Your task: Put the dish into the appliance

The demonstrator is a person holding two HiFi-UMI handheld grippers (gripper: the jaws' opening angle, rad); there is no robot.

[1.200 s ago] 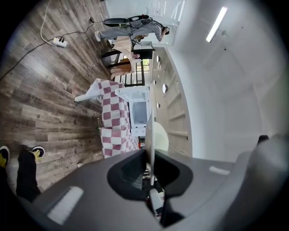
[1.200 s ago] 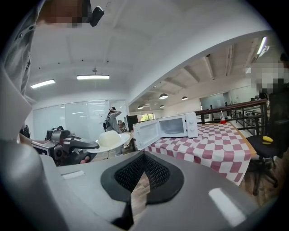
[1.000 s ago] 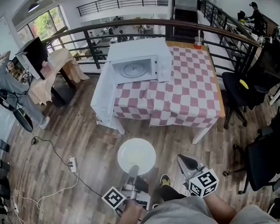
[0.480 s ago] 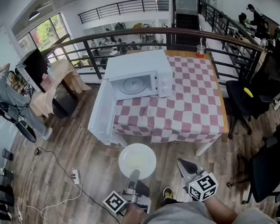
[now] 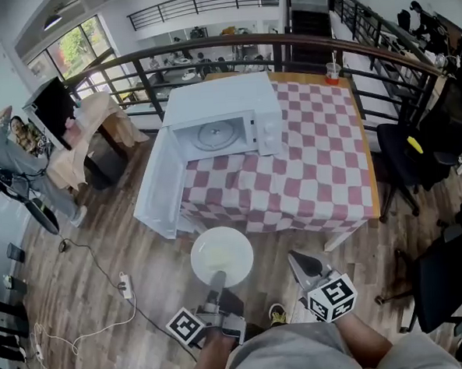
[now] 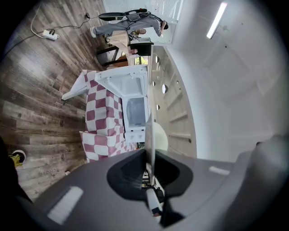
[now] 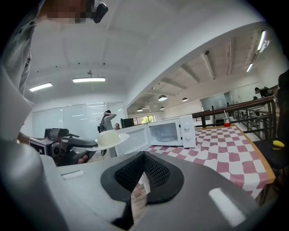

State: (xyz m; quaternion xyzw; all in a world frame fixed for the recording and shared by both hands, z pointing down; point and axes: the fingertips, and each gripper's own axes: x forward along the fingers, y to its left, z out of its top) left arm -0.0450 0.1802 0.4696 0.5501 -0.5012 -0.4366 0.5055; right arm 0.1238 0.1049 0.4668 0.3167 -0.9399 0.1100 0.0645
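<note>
In the head view a round white dish [image 5: 221, 256] hangs level over the wooden floor, short of the table's near edge, with my left gripper [image 5: 218, 280] shut on its near rim. The left gripper view shows the dish [image 6: 160, 139] edge-on between the jaws. The white microwave [image 5: 223, 118] stands on the table's far left corner, its door [image 5: 158, 193] swung wide open toward me and a glass turntable inside. My right gripper [image 5: 300, 263] is held to the right of the dish, shut and empty. The right gripper view shows the dish [image 7: 108, 137] in front of the microwave [image 7: 169, 131].
The table carries a red-and-white checked cloth [image 5: 312, 163], with a cup with a straw [image 5: 333, 72] at its far edge. A dark railing [image 5: 363, 51] runs behind it. Black chairs [image 5: 407, 155] stand at the right. A power strip [image 5: 126, 286] and cables lie on the floor at left.
The table and microwave have come closer and lower in the head view. The dish stays in the left gripper, and both grippers keep their places.
</note>
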